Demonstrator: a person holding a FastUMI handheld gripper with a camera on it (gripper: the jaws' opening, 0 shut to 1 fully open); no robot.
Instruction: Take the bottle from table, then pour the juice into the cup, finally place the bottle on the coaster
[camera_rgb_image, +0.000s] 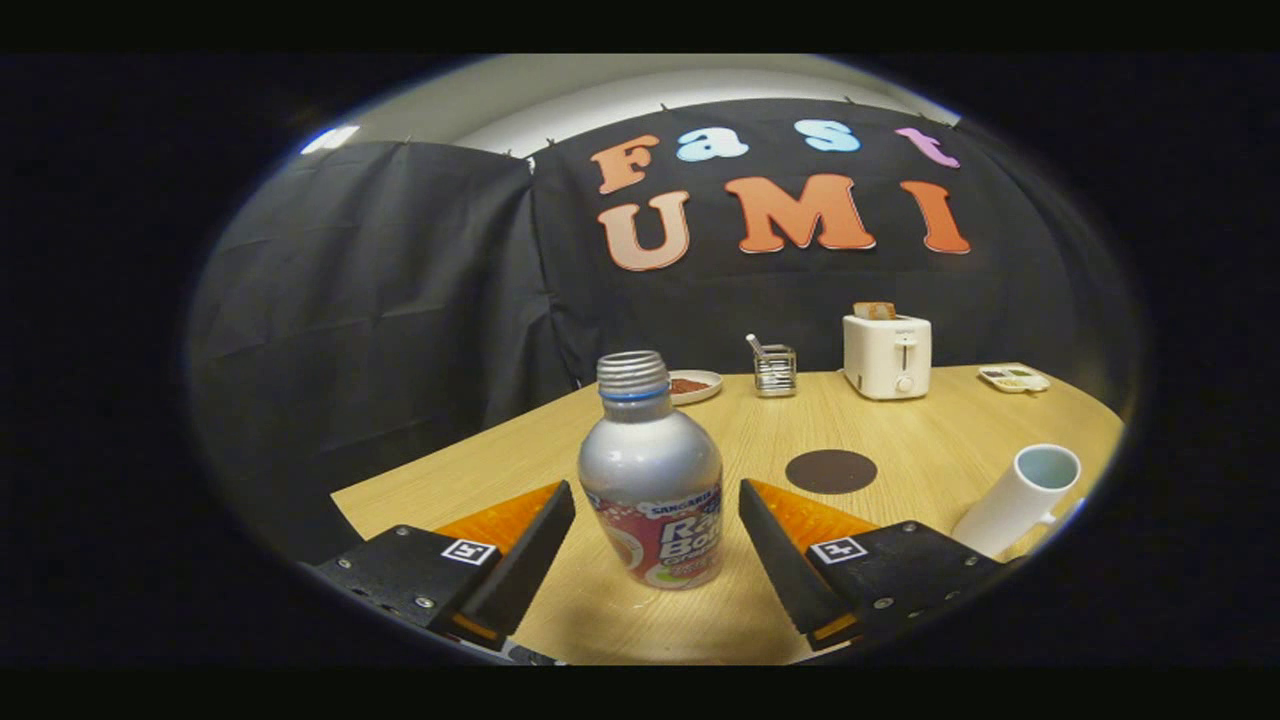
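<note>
the rear bodies of the gripper (655, 510) fingers (520, 545) run out past the rim of the view, so only their front parts and the gaps to either side of the bottle (652, 478) show. the white cup (1020, 497) is cut at its base and outer side, and what it holds inside cannot be told. the contents of the small plate (694, 385), the little metal holder (773, 369) and the far tray (1014, 378) are too small to identify.
</note>
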